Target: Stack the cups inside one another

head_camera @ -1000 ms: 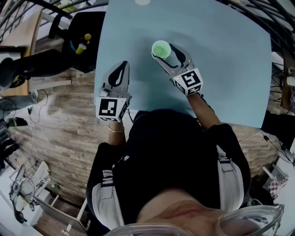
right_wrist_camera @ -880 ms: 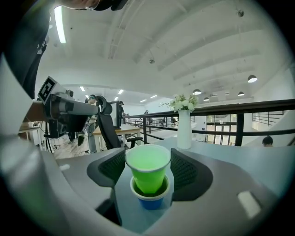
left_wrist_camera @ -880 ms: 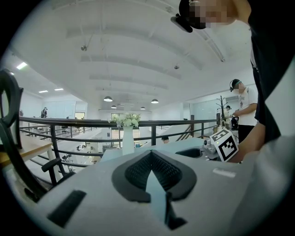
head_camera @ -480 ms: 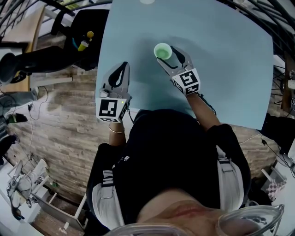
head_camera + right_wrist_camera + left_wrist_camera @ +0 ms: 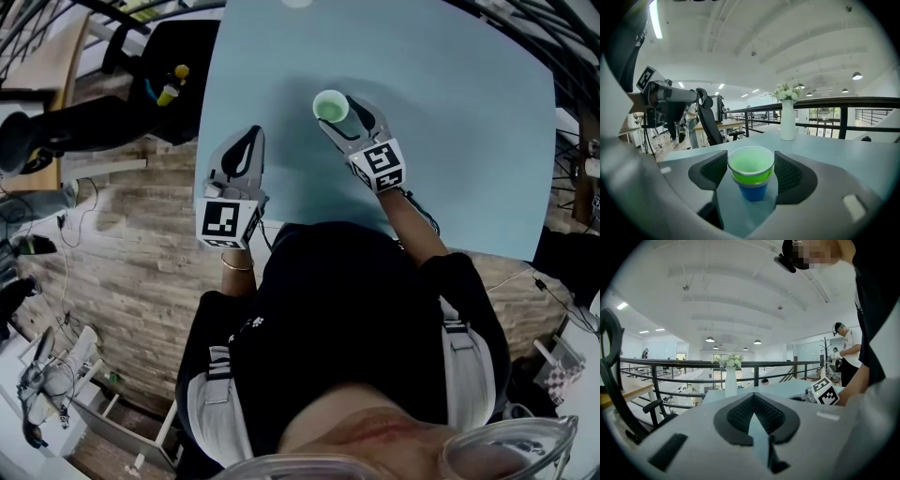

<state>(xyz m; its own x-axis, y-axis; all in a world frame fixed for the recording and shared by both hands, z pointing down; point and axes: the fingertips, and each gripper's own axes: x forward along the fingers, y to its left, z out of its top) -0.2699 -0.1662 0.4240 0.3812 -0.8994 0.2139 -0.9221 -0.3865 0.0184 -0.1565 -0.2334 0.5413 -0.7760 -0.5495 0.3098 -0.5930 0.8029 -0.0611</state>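
Head view: left gripper (image 5: 247,142) sits low over the left edge of the light blue table (image 5: 469,141), jaws clamped together, nothing in them. Right gripper (image 5: 343,110) is further out over the table, jaws spread around a green cup (image 5: 330,106); only the cup's open top shows from above, one jaw visible just beside it on the right. The two grippers are well apart. Left gripper view: pads meet at the tips, only a thin wedge of table surface showing behind them, no object between. Beyond them are a white vase (image 5: 731,383) with flowers near the far table edge, a black railing (image 5: 754,364) behind it, and a marker cube (image 5: 826,391) off to the right. Right gripper view: green cup is nested inside a blue cup (image 5: 753,191), upright, centred between the jaws. Both pads touch the green cup's rim, one on each side, so the stack is grasped at the rim. Blue cup's base is right at table level; can't tell if it's touching down or just above. The same vase stands further back on the table, and a black office chair (image 5: 710,123) is off to the left.
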